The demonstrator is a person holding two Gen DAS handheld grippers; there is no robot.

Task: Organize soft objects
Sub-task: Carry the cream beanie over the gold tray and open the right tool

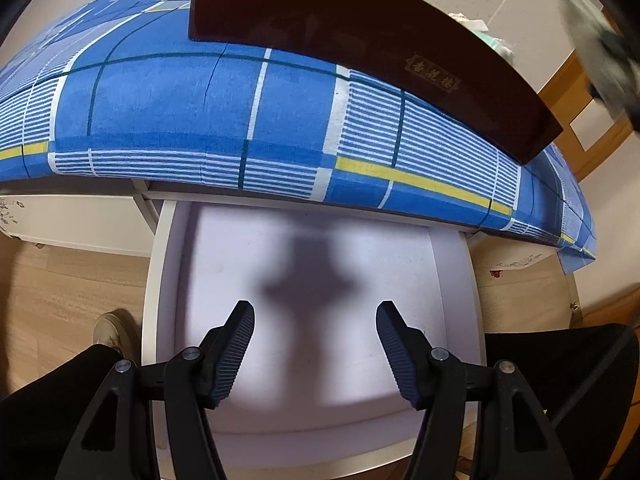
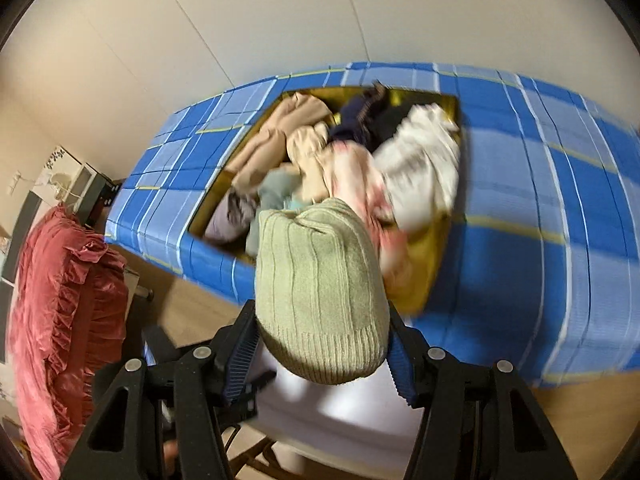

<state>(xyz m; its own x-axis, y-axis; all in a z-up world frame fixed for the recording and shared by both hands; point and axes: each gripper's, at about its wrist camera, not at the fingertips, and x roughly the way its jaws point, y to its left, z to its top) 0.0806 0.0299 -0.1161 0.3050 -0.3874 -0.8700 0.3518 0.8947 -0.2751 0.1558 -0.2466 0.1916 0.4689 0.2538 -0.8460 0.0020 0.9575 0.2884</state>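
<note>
1. The left hand-held gripper is hanging over a white drawer pulled out from under the bed, its jaws standing apart with nothing between them and casting a shadow on the drawer's bare floor.
2. A blue checked bedsheet is covering the bed above the drawer, and a dark wooden lid is lying on it.
3. The right hand-held gripper is gripping a pale green knitted hat; both pads are pressing on its ribbed brim.
4. The hat is hanging in the air, in front of a gold-lined box on the bed that is holding a heap of soft clothes in beige, pink, white and navy.
5. A red ruffled cushion is lying at the left of the right wrist view.
</note>
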